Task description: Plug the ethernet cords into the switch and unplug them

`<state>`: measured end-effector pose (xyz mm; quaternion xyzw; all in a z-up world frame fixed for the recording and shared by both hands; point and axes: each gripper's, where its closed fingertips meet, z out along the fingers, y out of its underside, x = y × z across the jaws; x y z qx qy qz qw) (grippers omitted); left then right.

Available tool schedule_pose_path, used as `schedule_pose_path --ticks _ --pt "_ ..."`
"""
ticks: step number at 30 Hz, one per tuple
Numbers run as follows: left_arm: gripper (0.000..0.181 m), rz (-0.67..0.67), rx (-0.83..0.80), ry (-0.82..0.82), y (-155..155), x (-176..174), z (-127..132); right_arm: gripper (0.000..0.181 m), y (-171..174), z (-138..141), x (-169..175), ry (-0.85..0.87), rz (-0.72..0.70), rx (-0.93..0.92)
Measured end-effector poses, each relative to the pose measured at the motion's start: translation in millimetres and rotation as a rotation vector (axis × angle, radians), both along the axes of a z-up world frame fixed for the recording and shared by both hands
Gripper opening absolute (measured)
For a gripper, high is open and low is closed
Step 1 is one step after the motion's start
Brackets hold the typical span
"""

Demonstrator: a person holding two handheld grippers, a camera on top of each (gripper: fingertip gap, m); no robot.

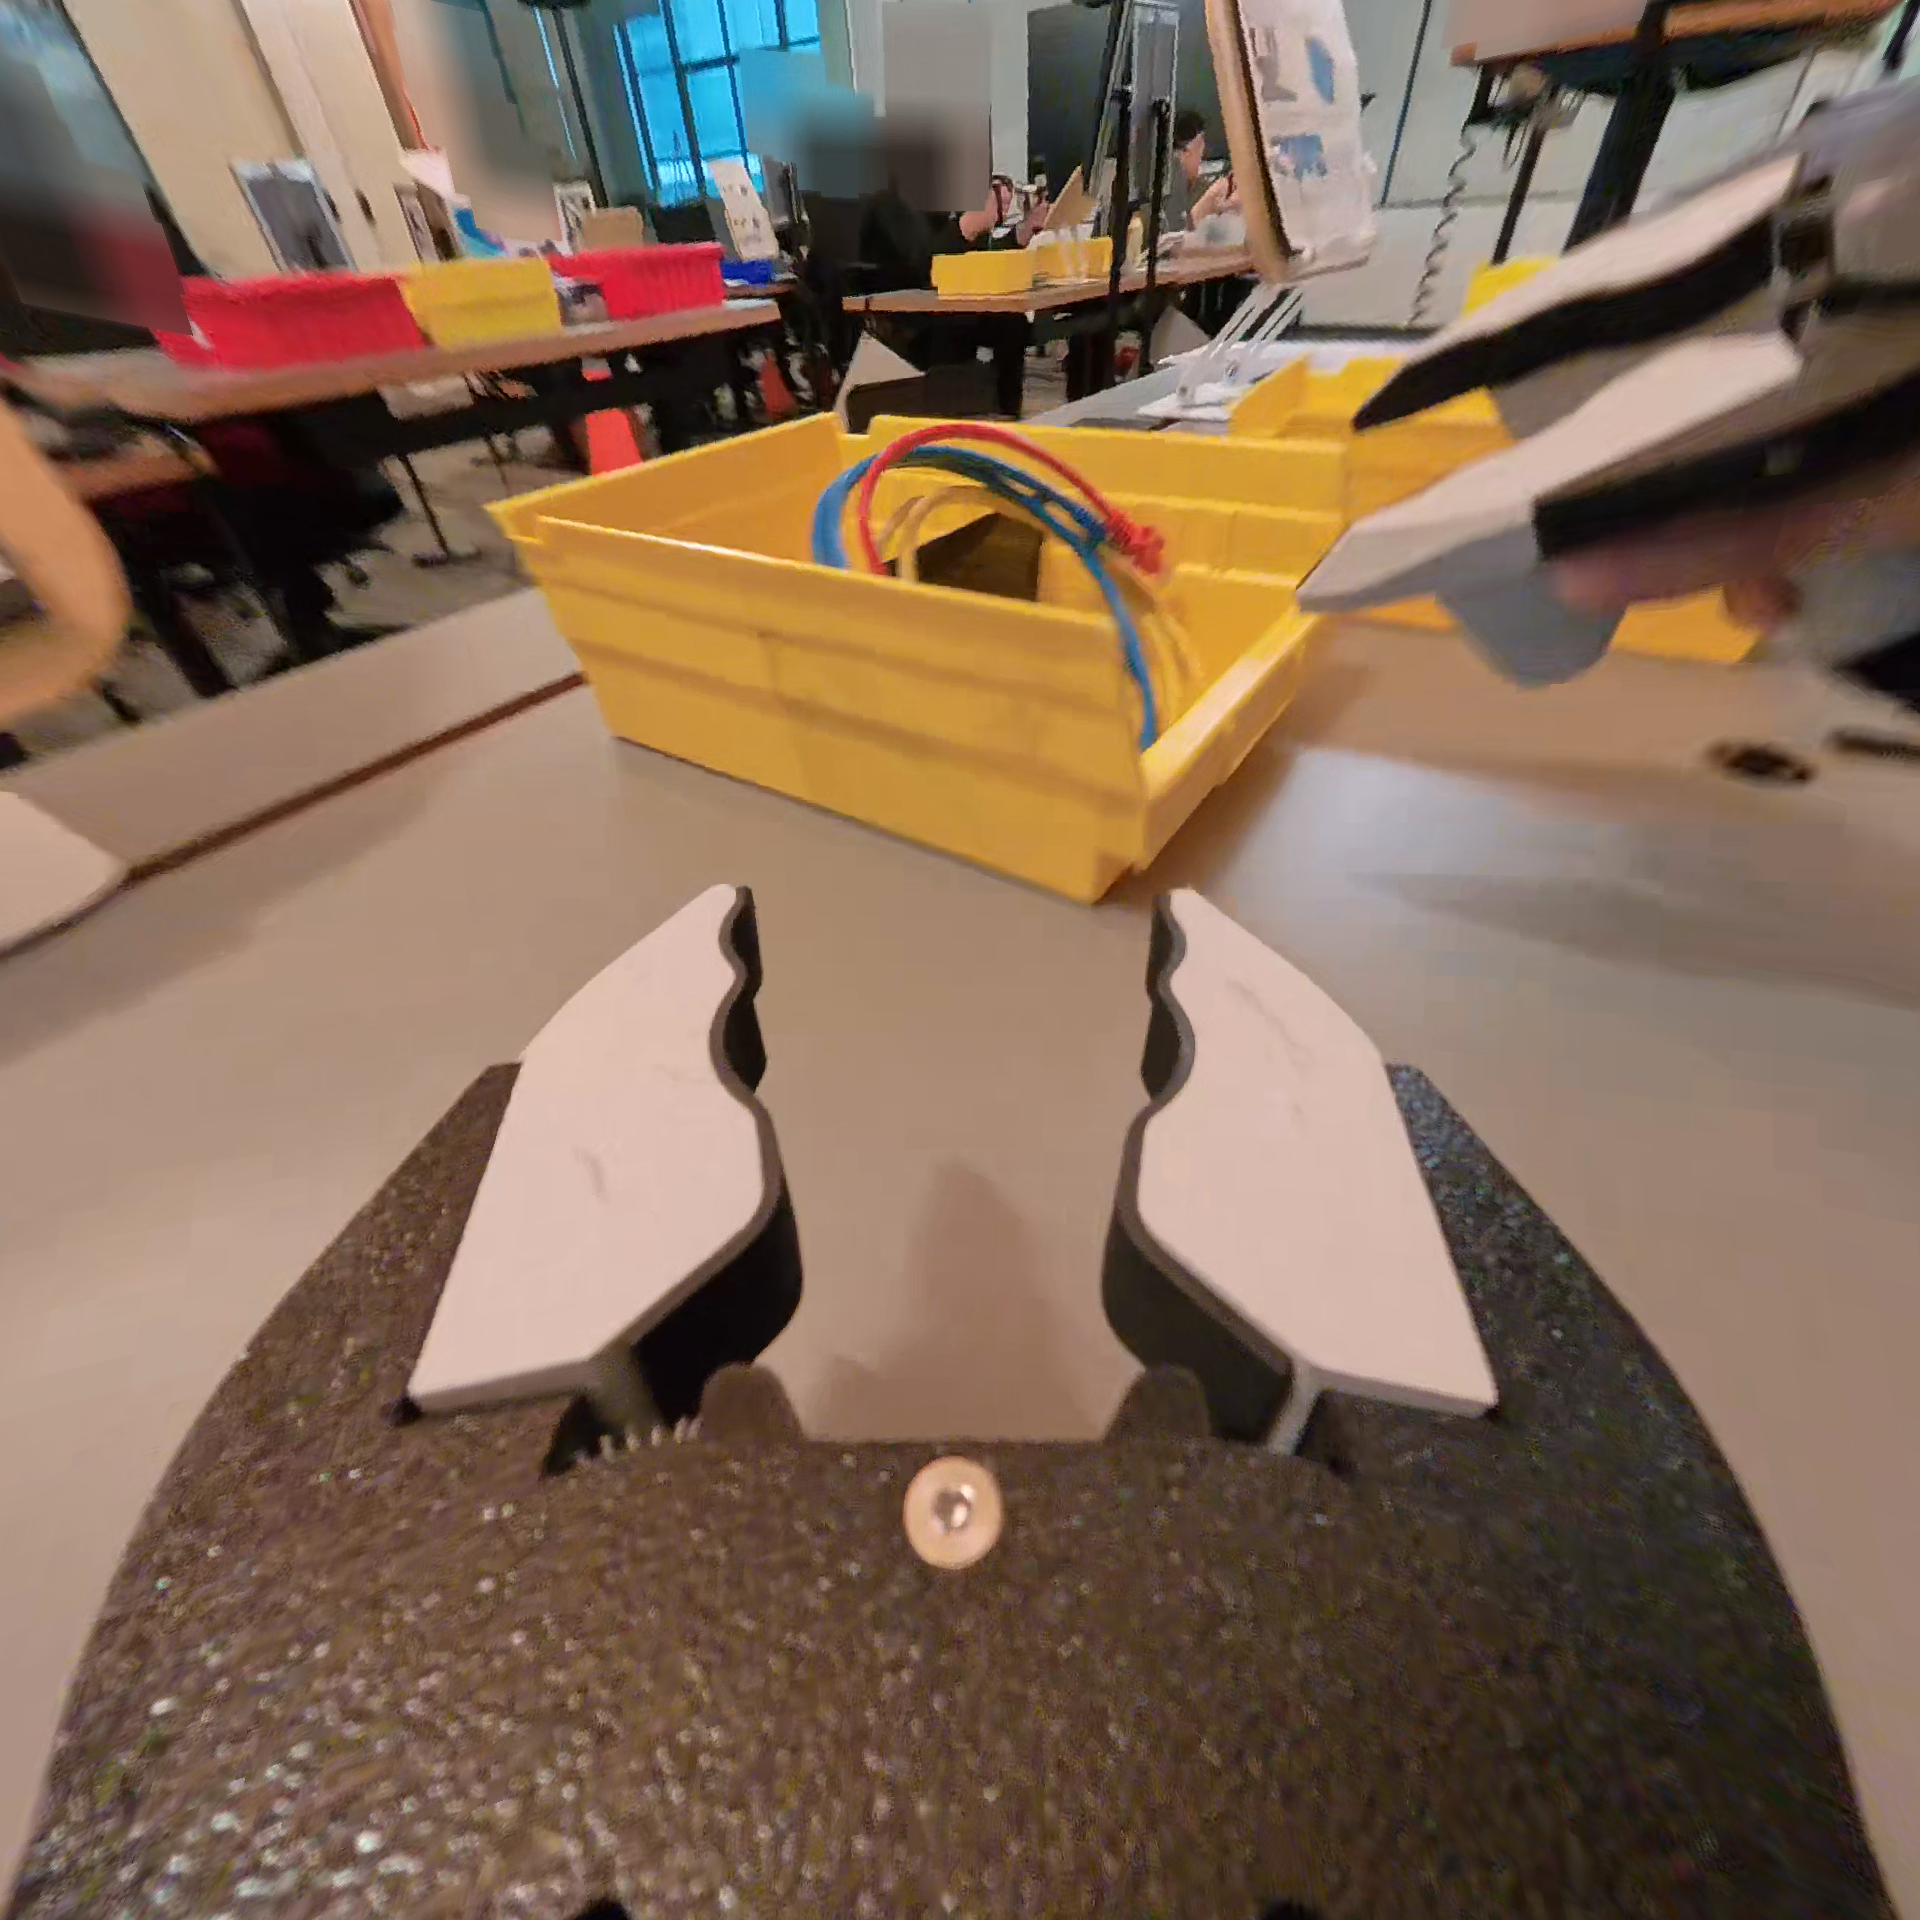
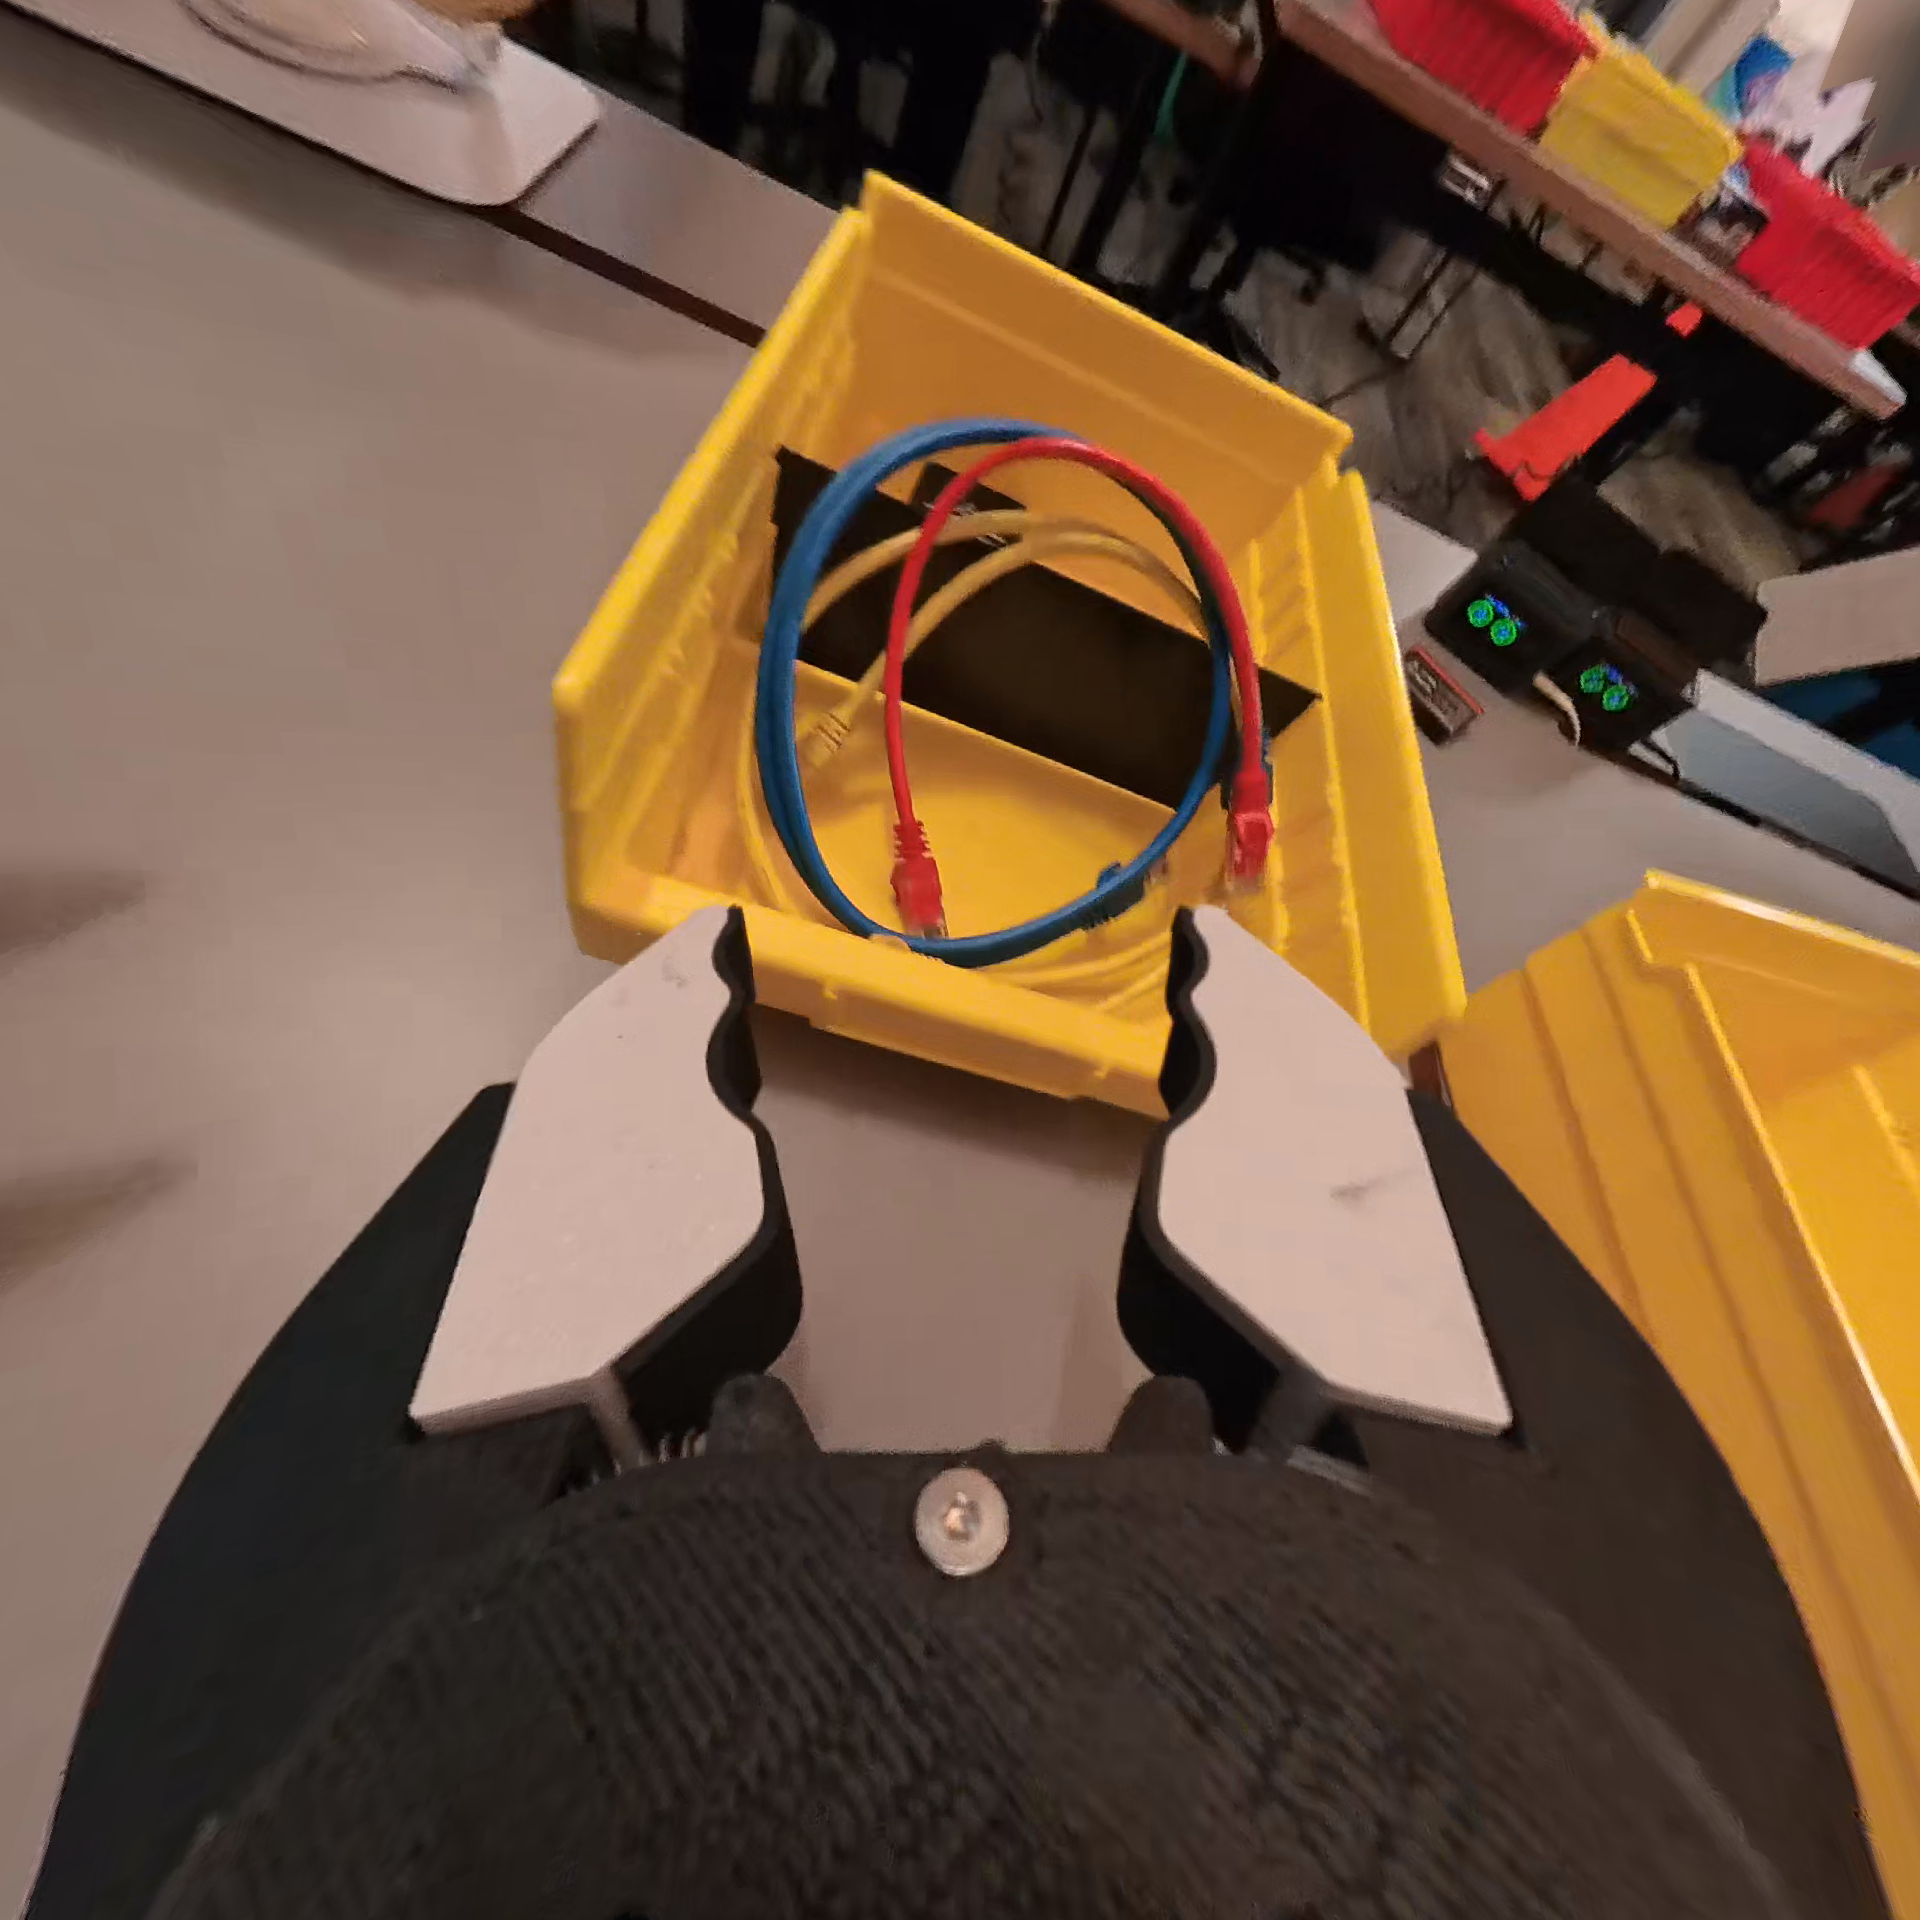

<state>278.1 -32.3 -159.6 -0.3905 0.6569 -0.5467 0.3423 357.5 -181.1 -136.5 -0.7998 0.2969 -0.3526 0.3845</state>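
Ethernet cords, one red [image 2: 1049, 488], one blue [image 2: 779, 665] and one pale yellow [image 2: 1049, 535], lie looped inside a yellow bin [image 2: 665, 665] just ahead of the right tool [image 2: 961, 940]. This tool is spread wide and grips nothing; its fingertips hang over the near rim of the bin, with bare worktop [image 2: 260, 520] seen between the two grey fingers [image 2: 613, 1164]. Both red plugs [image 2: 920, 883] hang free, and the cords loop over a flat black piece [image 2: 1039, 655] that stands across the bin. I cannot tell if this piece is the switch. No writing on the bin or the cords can be read.

The left tool [image 1: 954, 909] is also wide apart and empty, low over the worktop and a little before the same bin, not touching it. In the left wrist view the right tool shows at the upper right, above the bin's right end.

A second yellow bin [image 2: 1662, 1195] stands just beside the first, on its right. Farther off, small black devices [image 2: 1527, 634] with green and blue lights rest on the worktop. Red bins [image 1: 301, 317] and more yellow ones [image 1: 483, 296] sit on tables [image 1: 582, 348] behind, where people [image 1: 894, 249] are seated. A board with printed sheets [image 1: 1304, 114] hangs at the back; its writing is too blurred to make out.
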Motion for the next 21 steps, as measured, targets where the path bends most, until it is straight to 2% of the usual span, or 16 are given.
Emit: schedule_pose_path --ticks 4,7,9,11,12,13,17,21 --pt "0.089 0.031 -0.061 0.133 -54 44 -8 0.076 -21 2 9 0.013 -0.056 0.098" --pt "0.101 0.075 -0.078 0.216 -79 78 -15 0.075 -30 1 13 0.005 -0.082 0.116" --pt "0.102 0.122 -0.043 0.271 -84 98 -25 0.075 -30 -1 14 0.000 -0.075 0.102" --pt "0.091 0.209 -0.016 0.273 -73 114 -28 0.075 -31 -4 17 -0.013 -0.077 0.088" --pt "0.077 0.223 -0.008 0.256 -69 118 -26 0.075 -32 -4 18 -0.017 -0.087 0.089" --pt "0.070 0.213 -0.010 0.243 -67 120 -24 0.076 -34 -5 21 -0.025 -0.104 0.098" --pt "0.039 0.215 0.015 0.207 -50 122 -20 0.078 -61 -3 47 -0.129 -0.299 0.264" --pt "0.030 0.216 0.038 0.202 -36 119 -20 0.092 -71 -36 67 -0.100 -0.347 0.331"
